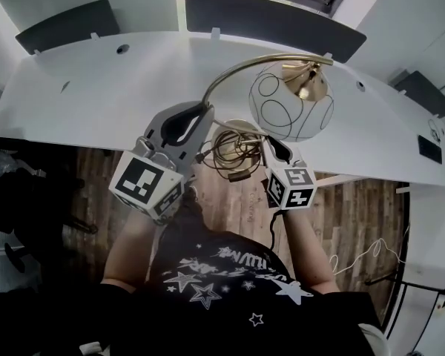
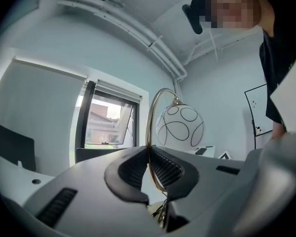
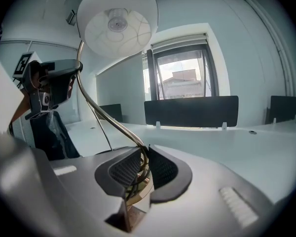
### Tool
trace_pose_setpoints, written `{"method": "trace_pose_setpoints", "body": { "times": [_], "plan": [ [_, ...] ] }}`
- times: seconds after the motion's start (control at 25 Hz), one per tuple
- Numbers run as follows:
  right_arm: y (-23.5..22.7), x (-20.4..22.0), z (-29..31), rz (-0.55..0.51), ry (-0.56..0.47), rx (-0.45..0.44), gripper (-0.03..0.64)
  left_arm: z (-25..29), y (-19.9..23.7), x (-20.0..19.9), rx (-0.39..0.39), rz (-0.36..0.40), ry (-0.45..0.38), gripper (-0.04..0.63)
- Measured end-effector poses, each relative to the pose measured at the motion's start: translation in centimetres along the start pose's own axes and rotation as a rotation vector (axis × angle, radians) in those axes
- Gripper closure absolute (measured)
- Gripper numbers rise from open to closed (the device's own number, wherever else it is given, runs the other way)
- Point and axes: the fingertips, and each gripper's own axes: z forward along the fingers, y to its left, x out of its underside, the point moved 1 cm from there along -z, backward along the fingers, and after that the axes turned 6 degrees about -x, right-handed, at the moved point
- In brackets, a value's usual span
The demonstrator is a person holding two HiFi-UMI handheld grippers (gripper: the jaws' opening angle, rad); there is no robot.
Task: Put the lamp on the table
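The lamp has a curved brass stem [image 1: 230, 71], a white globe shade [image 1: 289, 108] with black loops, and a brass base [image 1: 237, 148] wrapped in coiled cord. It hangs in the air over the near edge of the white table [image 1: 96, 95]. My left gripper [image 1: 198, 122] is shut on the thin stem [image 2: 150, 125], with the shade [image 2: 180, 127] ahead of it. My right gripper [image 1: 271, 148] is shut on the lower stem and cord loops [image 3: 138, 174] just above the base. The shade [image 3: 117, 21] hangs overhead in the right gripper view.
Dark divider panels [image 1: 274, 21] stand along the table's far edge, with another [image 1: 67, 24] at the back left. Small round cable holes [image 1: 122, 49] dot the tabletop. Wooden floor [image 1: 356, 213] lies below the lamp, and a window [image 3: 185, 85] is behind the desk.
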Motion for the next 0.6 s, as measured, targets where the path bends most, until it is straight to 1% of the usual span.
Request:
{"method": "trace_pose_setpoints", "body": {
  "times": [0.32, 0.6],
  "plan": [
    [-1.3, -1.7, 6.7, 0.023, 0.025, 0.053, 0.572, 4.2, 6.6, 1.1, 0.044, -0.002, 0.029, 0.563],
    [-1.6, -3.8, 11.7, 0.039, 0.045, 0.065, 0.572, 6.8, 12.0, 1.1, 0.056, -0.039, 0.043, 0.563]
  ]
}}
